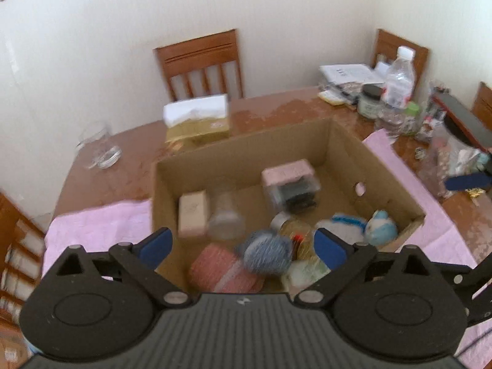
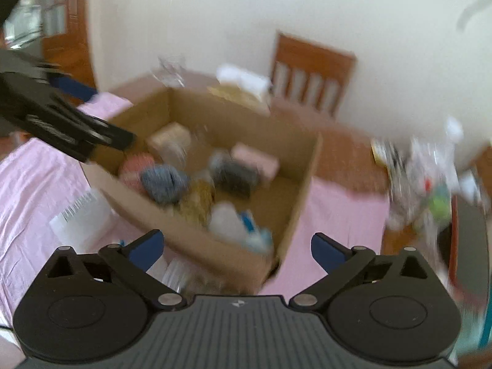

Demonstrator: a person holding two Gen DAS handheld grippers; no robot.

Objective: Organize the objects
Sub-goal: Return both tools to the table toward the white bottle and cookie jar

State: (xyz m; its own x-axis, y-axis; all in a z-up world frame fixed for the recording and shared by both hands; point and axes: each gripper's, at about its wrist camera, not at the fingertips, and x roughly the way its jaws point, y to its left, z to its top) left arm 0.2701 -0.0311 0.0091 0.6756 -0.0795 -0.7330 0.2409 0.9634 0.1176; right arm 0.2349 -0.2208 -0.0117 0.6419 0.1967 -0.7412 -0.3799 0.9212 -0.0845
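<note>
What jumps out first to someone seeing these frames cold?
The open cardboard box at table centre, crowded with small items, notably a blue-grey yarn ball near its front. Both hand-held grippers, left and right, hover open and empty. A cluttered pile with a water bottle sits far right.

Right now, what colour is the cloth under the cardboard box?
Pink cloth, clearest in the left wrist view, beneath the cardboard box.
</note>
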